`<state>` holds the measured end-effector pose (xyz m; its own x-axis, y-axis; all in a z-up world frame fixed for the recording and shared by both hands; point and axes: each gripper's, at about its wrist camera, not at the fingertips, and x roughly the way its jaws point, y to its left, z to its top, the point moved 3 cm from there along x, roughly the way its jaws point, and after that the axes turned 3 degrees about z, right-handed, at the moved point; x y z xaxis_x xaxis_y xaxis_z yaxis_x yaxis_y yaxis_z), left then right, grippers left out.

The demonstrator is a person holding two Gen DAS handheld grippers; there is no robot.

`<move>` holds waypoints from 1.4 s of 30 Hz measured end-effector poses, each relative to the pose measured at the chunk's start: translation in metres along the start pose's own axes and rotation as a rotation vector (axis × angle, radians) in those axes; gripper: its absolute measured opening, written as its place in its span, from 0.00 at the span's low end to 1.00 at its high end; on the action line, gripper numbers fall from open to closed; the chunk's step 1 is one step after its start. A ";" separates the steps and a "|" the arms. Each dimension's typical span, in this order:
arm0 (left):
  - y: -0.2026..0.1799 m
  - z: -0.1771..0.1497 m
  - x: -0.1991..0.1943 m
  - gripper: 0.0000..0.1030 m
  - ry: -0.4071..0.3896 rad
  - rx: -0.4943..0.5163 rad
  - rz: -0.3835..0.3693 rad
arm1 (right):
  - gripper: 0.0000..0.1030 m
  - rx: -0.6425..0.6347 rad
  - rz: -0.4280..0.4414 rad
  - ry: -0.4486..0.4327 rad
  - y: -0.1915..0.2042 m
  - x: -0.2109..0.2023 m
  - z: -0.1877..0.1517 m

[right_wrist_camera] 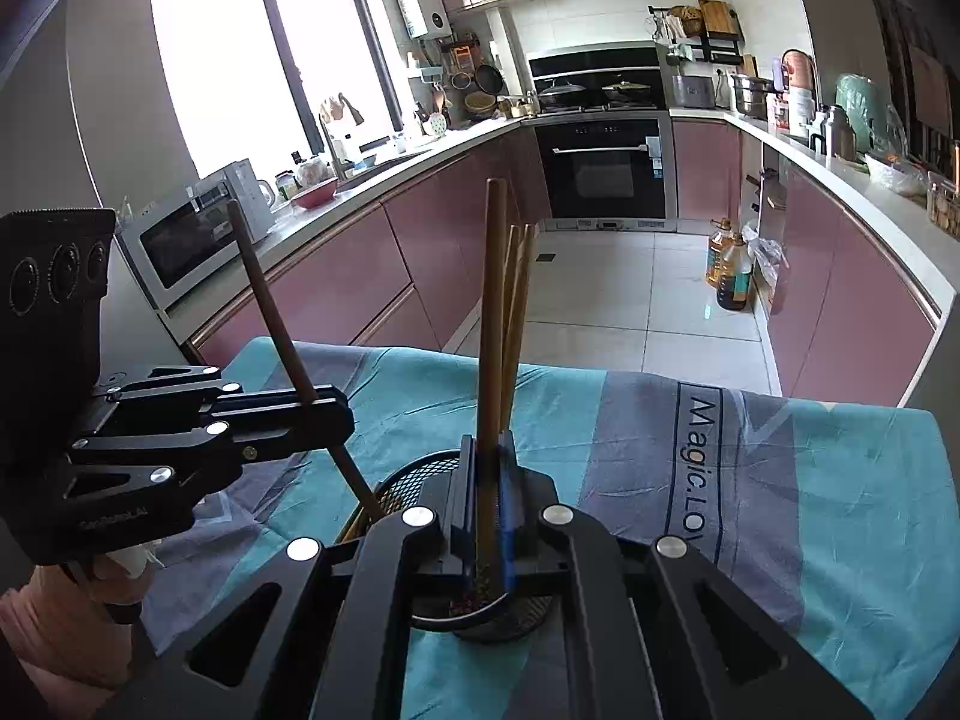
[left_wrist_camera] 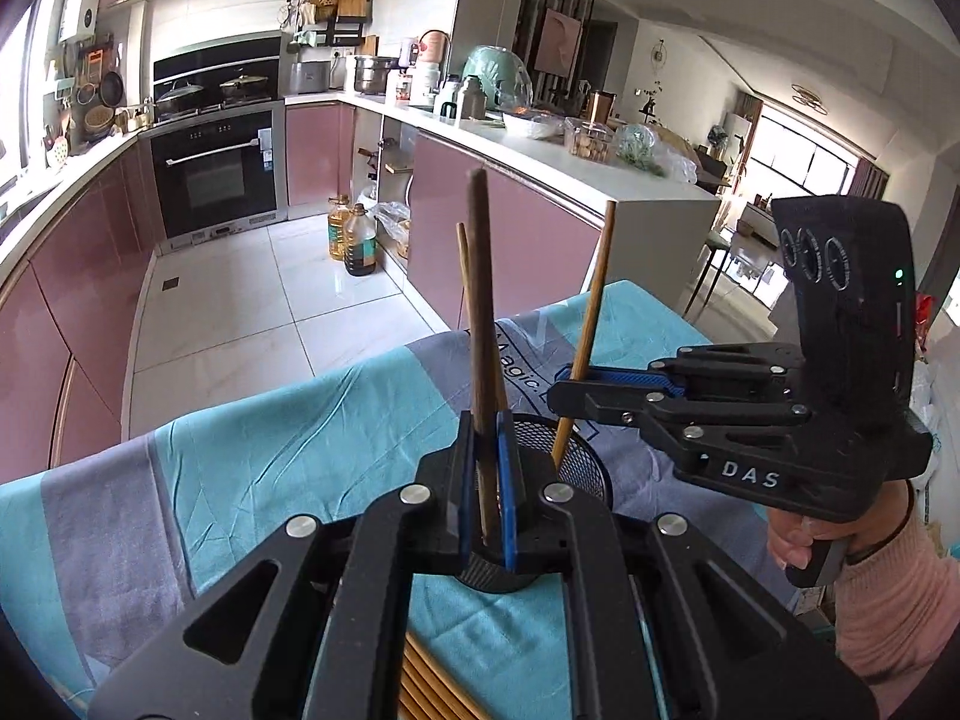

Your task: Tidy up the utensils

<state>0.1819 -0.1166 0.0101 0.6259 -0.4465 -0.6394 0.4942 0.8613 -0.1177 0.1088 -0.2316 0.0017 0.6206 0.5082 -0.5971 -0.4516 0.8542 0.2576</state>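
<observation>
A kitchen w/ pink cabinets (left_wrist_camera: pixel 492 222) and a black oven (left_wrist_camera: pixel 216 171) lay behind a bench draped in a teal-and-grey cloth (left_wrist_camera: pixel 288 450). On the cloth stood a black mesh holder (left_wrist_camera: pixel 576 450). The left gripper (left_wrist_camera: pixel 489 480) was clamped on a dark wooden chopstick (left_wrist_camera: pixel 483 324), upright over the holder. The right gripper (right_wrist_camera: pixel 489 498) was clamped on a lighter chopstick (right_wrist_camera: pixel 493 312), its lower end at the holder's rim. More chopsticks (right_wrist_camera: pixel 521 300) stood just behind it.
</observation>
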 end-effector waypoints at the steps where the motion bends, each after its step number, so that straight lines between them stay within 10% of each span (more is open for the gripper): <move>1: 0.001 0.001 0.002 0.07 0.003 -0.001 0.004 | 0.06 0.006 0.000 0.005 -0.001 0.003 0.000; 15: 0.018 -0.014 0.012 0.11 0.026 -0.048 0.017 | 0.25 0.041 -0.017 -0.030 -0.007 0.003 -0.007; 25: 0.038 -0.060 -0.053 0.47 -0.122 -0.078 0.131 | 0.35 -0.081 0.114 -0.112 0.050 -0.043 -0.036; 42: 0.068 -0.168 -0.024 0.69 0.076 -0.193 0.251 | 0.38 -0.046 0.127 0.166 0.089 0.038 -0.122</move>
<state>0.0990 -0.0061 -0.1103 0.6634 -0.2014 -0.7207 0.2018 0.9756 -0.0868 0.0140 -0.1493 -0.0908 0.4444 0.5828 -0.6803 -0.5501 0.7769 0.3062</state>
